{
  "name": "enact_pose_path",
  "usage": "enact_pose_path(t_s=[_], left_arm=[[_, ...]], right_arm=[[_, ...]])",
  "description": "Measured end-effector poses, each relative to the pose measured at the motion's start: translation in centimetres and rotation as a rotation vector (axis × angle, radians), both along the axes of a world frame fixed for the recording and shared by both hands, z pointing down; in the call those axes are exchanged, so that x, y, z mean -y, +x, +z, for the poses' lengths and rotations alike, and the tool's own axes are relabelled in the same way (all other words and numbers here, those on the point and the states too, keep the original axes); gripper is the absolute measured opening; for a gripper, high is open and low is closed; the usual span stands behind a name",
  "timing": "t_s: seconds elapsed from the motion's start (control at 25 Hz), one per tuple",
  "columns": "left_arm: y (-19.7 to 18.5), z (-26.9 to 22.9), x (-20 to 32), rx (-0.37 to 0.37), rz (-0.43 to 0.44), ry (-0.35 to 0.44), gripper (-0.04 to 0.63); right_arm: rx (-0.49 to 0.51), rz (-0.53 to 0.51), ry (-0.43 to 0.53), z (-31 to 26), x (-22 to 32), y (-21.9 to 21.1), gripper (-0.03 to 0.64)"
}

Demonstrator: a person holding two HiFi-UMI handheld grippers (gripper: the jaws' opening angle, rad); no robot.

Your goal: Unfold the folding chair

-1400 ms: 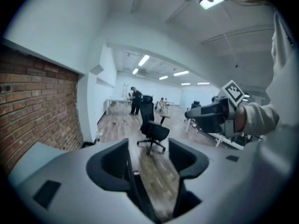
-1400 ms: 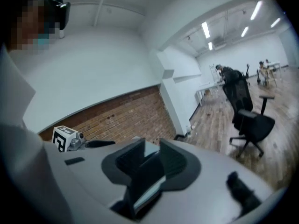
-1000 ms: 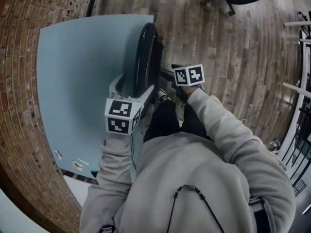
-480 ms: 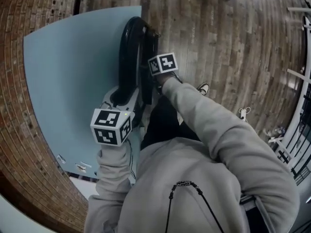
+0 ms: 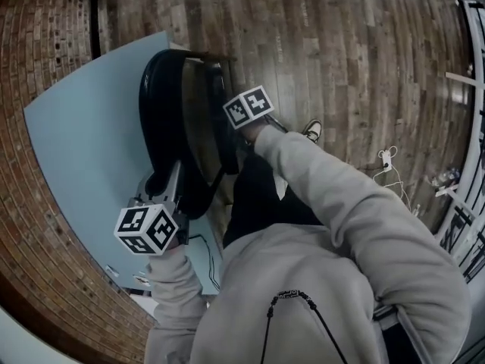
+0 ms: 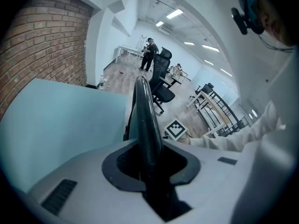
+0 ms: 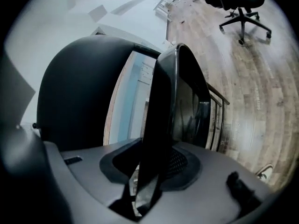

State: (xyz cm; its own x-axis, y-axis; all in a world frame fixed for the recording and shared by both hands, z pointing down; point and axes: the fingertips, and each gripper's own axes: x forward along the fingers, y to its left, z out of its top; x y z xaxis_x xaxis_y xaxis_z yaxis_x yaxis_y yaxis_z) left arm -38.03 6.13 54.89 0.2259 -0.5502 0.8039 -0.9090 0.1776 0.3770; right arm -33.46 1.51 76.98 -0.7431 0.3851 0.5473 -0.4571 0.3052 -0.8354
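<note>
Head view, from the left: a brick wall (image 5: 30, 203), a light-blue panel (image 5: 91, 142), then the black folding chair (image 5: 163, 105), which stands at the panel's 3 o'clock side on the wooden floor (image 5: 341, 51) with its two panels partly spread. At the chair's 7 o'clock, the left claw (image 5: 161, 186) is closing, clenched on the rounded rim (image 6: 142, 111) between its jaws. At 3 o'clock, the right claw (image 5: 233, 136) is closing too, gripping the inner panel's edge (image 7: 161, 101).
</note>
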Motion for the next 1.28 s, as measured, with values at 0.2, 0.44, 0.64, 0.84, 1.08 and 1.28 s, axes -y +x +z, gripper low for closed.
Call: enact_pose_path(t_s=[0.2,0.44,0.64,0.84,1.08,1.28], left_arm=[[2.6,1.1,0.9,-0.035,-0.058,0.003,0.086],[8.1,2.9,2.9,-0.036,-0.037,-0.001,0.087],[12.3,4.9,4.1,-0.019,-0.007,-0.022,0.087],[13.8,7.5,4.3,-0.057,-0.034,-0.022,0.086],[14.4,11.1,4.6,-0.105,-0.088,-0.025,0.082],[12.1,13.9,3.7,-0.074,-0.144,-0.030,0.077]], right_arm=[[0.123,0.004,-0.109,1.5,2.9,8.3,0.121],[0.284,0.032,-0.179,5.3,6.7,18.7,0.123],[0.391,0.061,-0.210,9.6,9.2,26.1,0.130],[0.477,0.058,-0.258,15.0,10.5,31.7,0.133],[0.534,0.091,-0.285,22.3,12.9,36.8,0.149],[0.623,0.081,-0.302,25.6,14.7,38.3,0.153]])
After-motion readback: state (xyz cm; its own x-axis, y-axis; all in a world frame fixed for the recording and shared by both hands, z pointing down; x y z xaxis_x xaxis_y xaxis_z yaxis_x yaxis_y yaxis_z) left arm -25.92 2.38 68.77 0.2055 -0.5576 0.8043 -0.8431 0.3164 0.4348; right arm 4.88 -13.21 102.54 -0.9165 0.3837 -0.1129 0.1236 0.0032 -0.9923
